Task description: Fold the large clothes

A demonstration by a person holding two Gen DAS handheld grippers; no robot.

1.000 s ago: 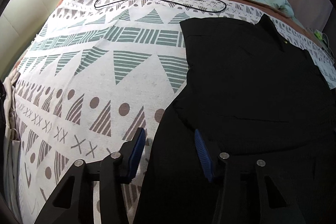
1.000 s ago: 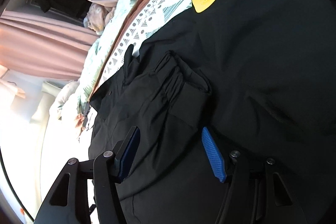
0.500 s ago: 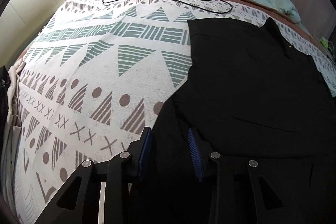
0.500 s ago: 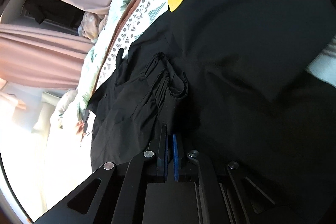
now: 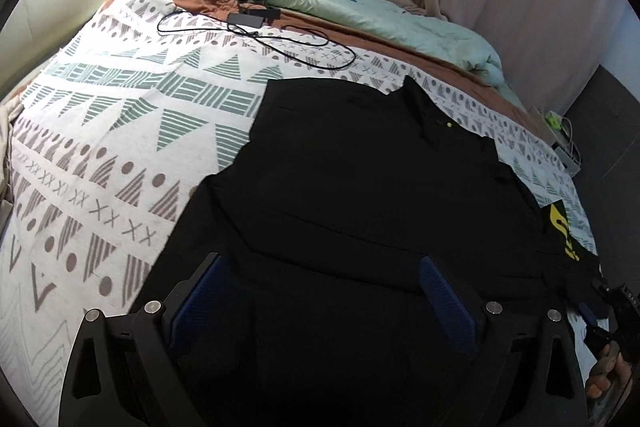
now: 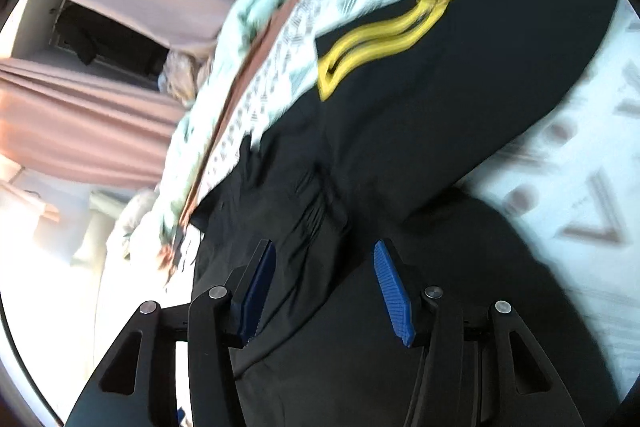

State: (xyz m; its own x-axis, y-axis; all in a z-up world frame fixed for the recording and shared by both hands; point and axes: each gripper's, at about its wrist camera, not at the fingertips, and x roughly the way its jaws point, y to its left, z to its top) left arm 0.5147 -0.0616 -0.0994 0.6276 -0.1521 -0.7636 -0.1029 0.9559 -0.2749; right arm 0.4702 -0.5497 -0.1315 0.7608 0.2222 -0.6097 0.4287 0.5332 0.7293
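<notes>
black jacket point(image 5: 360, 195) lies spread on the patterned bedspread point(image 5: 120, 131). left gripper point(image 5: 320, 299) and right gripper point(image 6: 320, 287) hang above it, jaws opening, nothing pinched between them.

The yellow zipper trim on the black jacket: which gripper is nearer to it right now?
Right. The right gripper, jaws opening, hovers just below the yellow zipper trim; the left gripper, also opening, is over the jacket's opposite side.
</notes>
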